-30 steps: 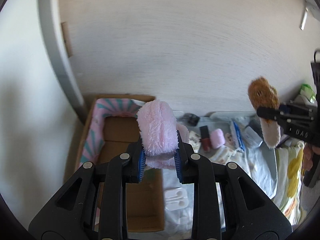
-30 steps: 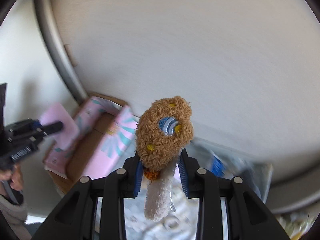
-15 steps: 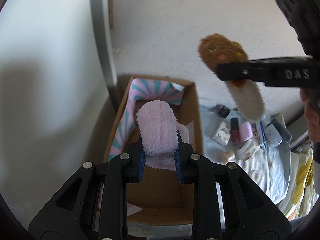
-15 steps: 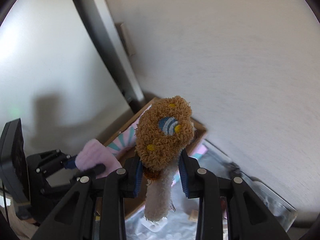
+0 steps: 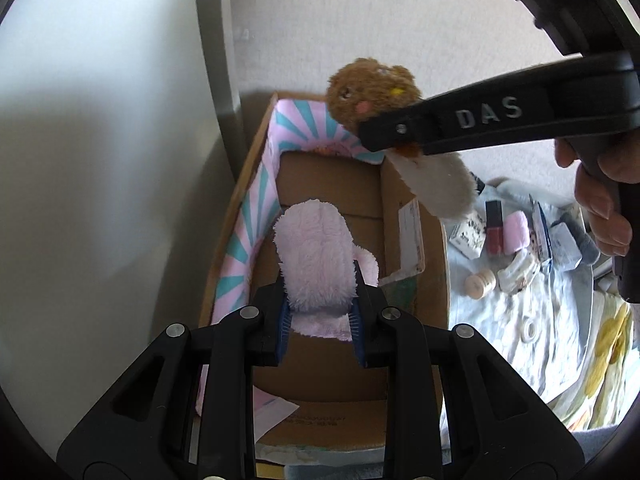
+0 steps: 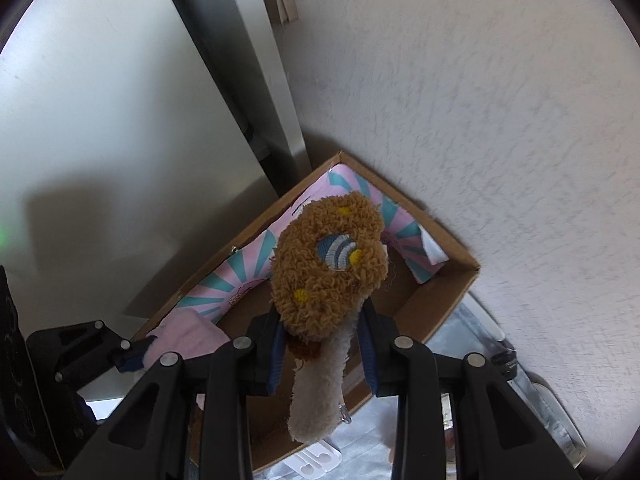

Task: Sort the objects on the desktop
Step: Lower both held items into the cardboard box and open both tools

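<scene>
My left gripper (image 5: 319, 304) is shut on a fluffy pink plush (image 5: 314, 256), held over the inside of a cardboard box (image 5: 434, 264). The box has a pink and teal striped cloth (image 5: 256, 208) along its left and far walls. My right gripper (image 6: 322, 332) is shut on a brown plush with a cream tail (image 6: 328, 268), also above the box (image 6: 448, 300). In the left wrist view the brown plush (image 5: 368, 92) hangs over the box's far right corner, clamped by the right gripper's black fingers (image 5: 460, 120). The pink plush (image 6: 188, 336) shows at the lower left of the right wrist view.
To the right of the box, small items lie on a pale blue cloth (image 5: 532, 320): a red bottle (image 5: 495, 228), a pink roll (image 5: 516, 232), a wooden round piece (image 5: 480, 284), small boxes. A hand (image 5: 600, 192) holds the right gripper. A white wall and grey frame (image 5: 212, 60) stand behind the box.
Both grippers have swung left and come lower over the box. The brown plush has moved from the far right to above the box's far corner, close to the pink plush.
</scene>
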A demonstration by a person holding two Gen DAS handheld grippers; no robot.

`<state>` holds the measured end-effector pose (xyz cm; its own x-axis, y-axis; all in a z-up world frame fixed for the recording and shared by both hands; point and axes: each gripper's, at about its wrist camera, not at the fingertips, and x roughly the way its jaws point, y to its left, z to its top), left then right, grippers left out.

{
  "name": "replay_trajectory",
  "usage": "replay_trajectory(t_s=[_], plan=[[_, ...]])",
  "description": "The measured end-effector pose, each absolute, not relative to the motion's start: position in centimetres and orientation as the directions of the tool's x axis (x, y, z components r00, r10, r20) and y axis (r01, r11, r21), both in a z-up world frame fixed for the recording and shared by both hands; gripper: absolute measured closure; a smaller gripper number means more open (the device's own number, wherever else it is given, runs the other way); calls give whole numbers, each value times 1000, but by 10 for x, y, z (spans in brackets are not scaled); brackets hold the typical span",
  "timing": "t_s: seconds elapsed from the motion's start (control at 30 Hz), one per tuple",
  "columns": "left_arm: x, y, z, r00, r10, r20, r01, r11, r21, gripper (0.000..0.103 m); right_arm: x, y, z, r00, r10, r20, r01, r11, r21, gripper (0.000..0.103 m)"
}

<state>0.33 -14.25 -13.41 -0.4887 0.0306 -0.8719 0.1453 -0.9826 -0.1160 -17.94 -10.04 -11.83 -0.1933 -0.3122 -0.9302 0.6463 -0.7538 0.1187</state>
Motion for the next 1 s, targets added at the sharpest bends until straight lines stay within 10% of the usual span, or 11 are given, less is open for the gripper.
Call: replay_trajectory(t_s=[0.6, 0.63, 0.73, 1.0], plan=[[-6, -140, -152, -432, 88, -897, 108, -983, -149, 78, -186, -104, -145, -139, -276, -951, 655, -746, 121, 67], [-6, -140, -152, -429, 91, -899, 110, -982, -151, 70, -187, -104, -146, -139, -274, -952, 652, -749, 120, 57], [-9, -139, -154, -410, 72, -909, 126, -983, -135, 1, -188, -102, -146, -172, -280, -945, 644, -758, 107, 15], [-5, -135, -147, -454, 72, -888, 119, -983, -140, 0, -189, -87, -134, -256, -298, -920, 613, -785, 84, 10]])
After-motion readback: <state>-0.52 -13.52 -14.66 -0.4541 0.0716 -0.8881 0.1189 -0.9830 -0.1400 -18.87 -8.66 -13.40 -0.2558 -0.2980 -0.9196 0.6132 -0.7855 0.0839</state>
